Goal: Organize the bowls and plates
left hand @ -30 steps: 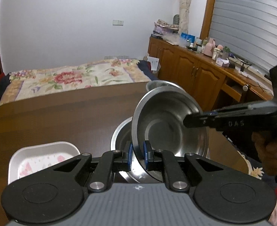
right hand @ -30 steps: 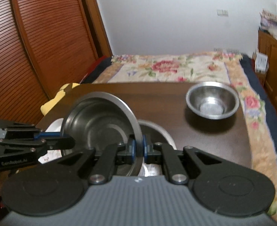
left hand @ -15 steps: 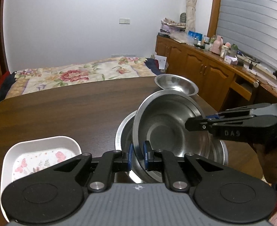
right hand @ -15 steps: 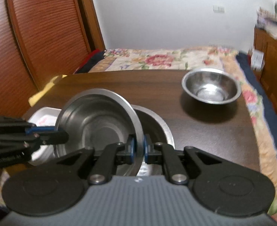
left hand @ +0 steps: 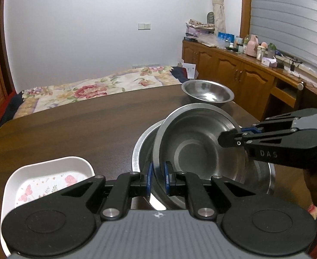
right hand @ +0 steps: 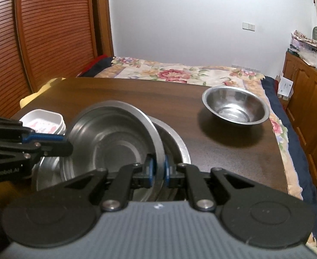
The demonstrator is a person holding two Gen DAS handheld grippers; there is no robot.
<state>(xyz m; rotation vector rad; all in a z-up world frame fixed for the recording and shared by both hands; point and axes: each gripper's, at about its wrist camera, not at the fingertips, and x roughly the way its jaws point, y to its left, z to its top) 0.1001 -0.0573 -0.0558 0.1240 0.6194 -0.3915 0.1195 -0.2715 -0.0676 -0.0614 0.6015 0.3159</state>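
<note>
Steel bowl (left hand: pixel 198 151) held by both tongs, one on each side of the rim! Left tongs (left hand: pixel 157 178) are clamped on the near edge in the left wrist view, right tongs (right hand: pixel 157 172) pinch the opposite edge, so neither hand is nearer than the other. It hangs tilted, its open face turned toward the left camera, its low edge dipping into the larger steel bowl (right hand: pixel 175 138) directly beneath on the counter (left hand: pixel 82 129). That is the relation that counts: straight down, and I'd say levelling is needed before it nests. Beside the pair sits the white dish (left hand: pixel 48 174). Farther back, well apart, a small steel bowl (right hand: pixel 236 106) stands alone.
</note>
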